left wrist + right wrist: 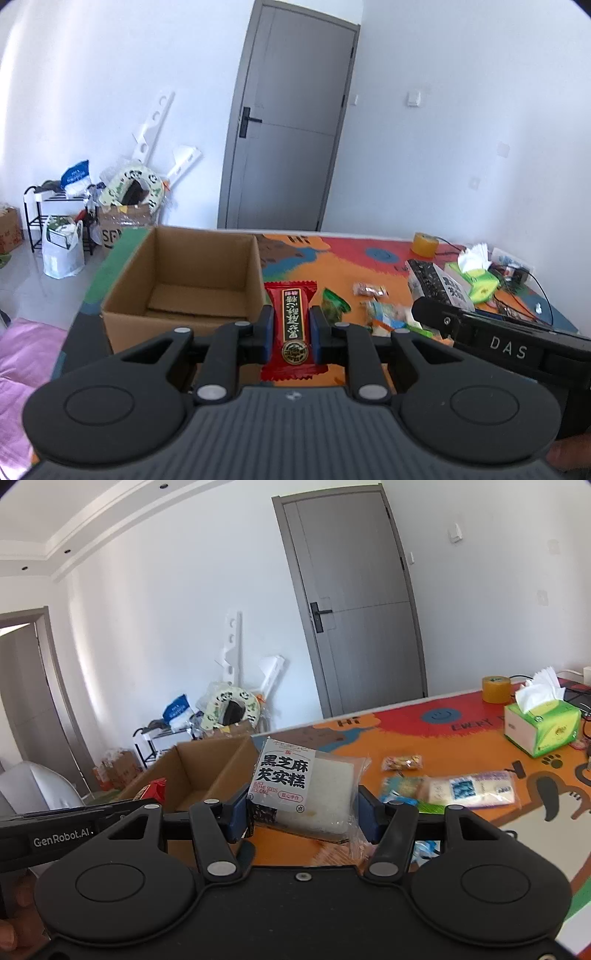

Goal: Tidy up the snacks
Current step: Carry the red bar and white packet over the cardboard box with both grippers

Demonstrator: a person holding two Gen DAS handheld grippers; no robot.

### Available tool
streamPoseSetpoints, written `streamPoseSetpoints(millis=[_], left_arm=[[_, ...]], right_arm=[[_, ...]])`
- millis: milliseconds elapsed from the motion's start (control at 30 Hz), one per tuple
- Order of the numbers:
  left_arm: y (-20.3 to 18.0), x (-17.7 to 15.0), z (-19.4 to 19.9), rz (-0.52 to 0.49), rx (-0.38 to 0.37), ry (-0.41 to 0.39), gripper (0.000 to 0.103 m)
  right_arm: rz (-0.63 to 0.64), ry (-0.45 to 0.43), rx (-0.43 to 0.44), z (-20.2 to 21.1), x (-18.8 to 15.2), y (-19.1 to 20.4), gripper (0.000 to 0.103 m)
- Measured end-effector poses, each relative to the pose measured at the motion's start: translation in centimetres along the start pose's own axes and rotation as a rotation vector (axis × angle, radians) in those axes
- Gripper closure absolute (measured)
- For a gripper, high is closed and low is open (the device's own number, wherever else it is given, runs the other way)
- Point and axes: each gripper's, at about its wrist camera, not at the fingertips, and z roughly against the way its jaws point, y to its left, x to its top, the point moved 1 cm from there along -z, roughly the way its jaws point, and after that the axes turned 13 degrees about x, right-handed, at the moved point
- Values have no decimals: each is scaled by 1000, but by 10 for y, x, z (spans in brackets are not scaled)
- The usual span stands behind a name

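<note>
My left gripper [291, 328] is shut on a red snack packet [291, 314] with a black and gold label, held above the table just right of an open cardboard box [184, 273]. In the right wrist view, my right gripper [304, 808] is shut on a black sesame cake pack [306, 786], clear wrap with a white label, lifted off the table. The same box [199, 771] lies to its left, with the red packet [153, 788] showing at its near edge. Several small snacks stay on the table: a green packet [334, 304], a brown candy [369, 290], and a long white pack [472, 788].
The table wears a colourful orange and red mat [424, 734]. A green tissue box [541, 727] and a yellow tape roll [495, 688] stand at its far right, with cables near them. Behind is a grey door [291, 122] and floor clutter [122, 199] at the left.
</note>
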Motion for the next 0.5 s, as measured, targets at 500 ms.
streamPoseSetpoints(millis=[500], left_arm=[[26,22,-1,29,41,-47,84]], right_arm=[[8,-21,40,-15,11,11,46]])
